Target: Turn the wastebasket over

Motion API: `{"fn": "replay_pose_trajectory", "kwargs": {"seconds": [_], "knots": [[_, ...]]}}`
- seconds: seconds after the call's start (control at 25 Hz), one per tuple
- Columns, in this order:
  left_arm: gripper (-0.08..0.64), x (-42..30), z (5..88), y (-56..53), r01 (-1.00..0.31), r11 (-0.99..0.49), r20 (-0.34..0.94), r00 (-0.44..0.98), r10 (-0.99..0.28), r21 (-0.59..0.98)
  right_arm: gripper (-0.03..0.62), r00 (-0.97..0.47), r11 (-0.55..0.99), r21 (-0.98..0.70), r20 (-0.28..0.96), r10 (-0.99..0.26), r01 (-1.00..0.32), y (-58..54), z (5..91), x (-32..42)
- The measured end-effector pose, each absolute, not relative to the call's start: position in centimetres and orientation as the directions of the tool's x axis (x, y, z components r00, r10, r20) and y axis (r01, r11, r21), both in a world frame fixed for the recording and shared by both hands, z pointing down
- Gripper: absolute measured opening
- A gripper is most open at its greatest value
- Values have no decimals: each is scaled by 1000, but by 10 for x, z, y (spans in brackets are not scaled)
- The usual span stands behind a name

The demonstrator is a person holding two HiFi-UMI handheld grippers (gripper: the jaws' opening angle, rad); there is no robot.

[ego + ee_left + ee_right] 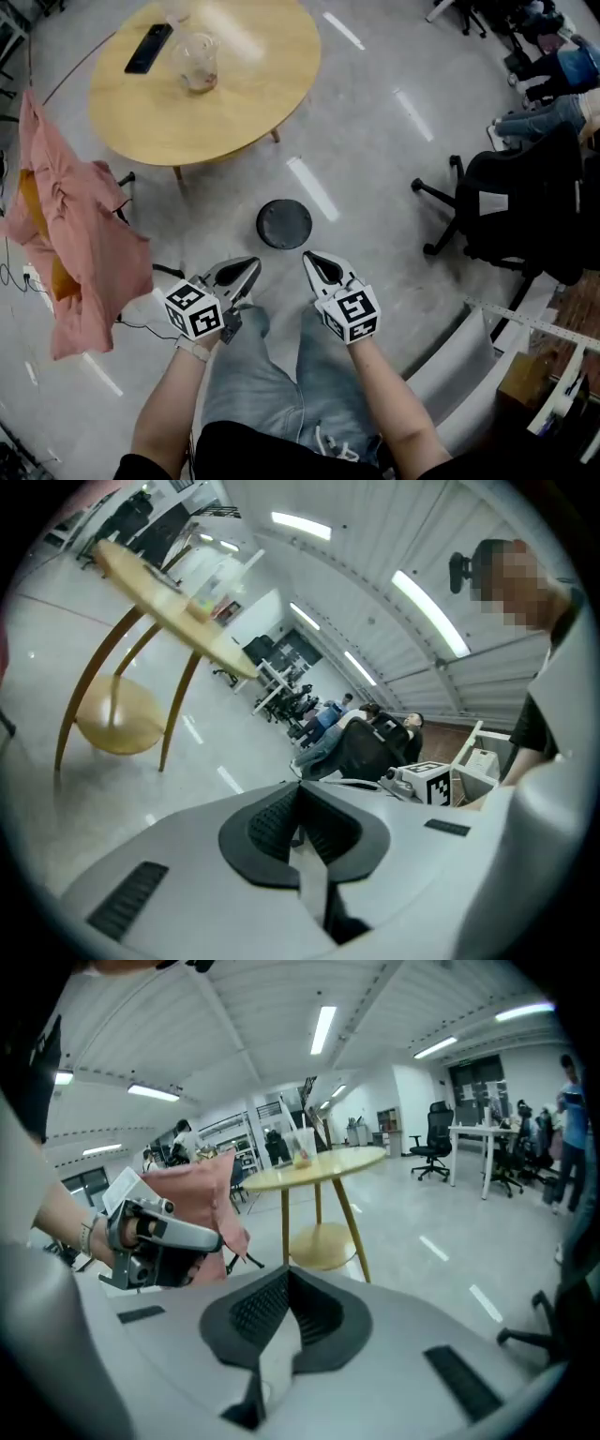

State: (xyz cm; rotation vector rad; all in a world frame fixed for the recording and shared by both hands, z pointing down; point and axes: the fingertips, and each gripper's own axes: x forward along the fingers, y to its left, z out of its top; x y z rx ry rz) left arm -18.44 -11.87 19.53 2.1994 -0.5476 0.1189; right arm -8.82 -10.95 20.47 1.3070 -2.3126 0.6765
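Wastebasket: black, round, on the floor just ahead of both gripper tips and between them, touching neither. A closed dark disc faces up. Left gripper: jaws pressed together, nothing between them. Right gripper: the same, empty. The two are held side by side. Round wooden table stands farther ahead, leftward.

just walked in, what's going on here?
A person stands over a dark round wastebasket on the floor, with a claw in each hand. The left claw and the right claw are both shut and empty, held in front of the person's legs and clear of the wastebasket. From above it shows a closed dark disc, likely its base, so it may already be turned over. A round wooden table stands beyond it.
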Motion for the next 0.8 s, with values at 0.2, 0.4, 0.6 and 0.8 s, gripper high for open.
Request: {"fn": "replay_pose_trajectory", "kwargs": {"seconds": [0.2, 0.4, 0.6, 0.8], "knots": [[12, -175, 67, -109, -354, -680, 215, 934, -284, 642, 9, -451, 375, -253, 439, -777, -892, -92, 77, -82], [12, -161, -15, -103, -338, -748, 178, 940, -290, 570, 9, -446, 373, -272, 293, -846, -887, -84, -18, -74], [12, -143, -83, -89, -321, -796, 134, 946, -295, 513, 9, -464, 406, -266, 216, -859, -874, -67, -87, -75], [12, -124, -120, -61, -295, -873, 121, 955, -269, 389, 9, -523, 490, -203, 155, -838, -847, -35, -115, -78]]}}
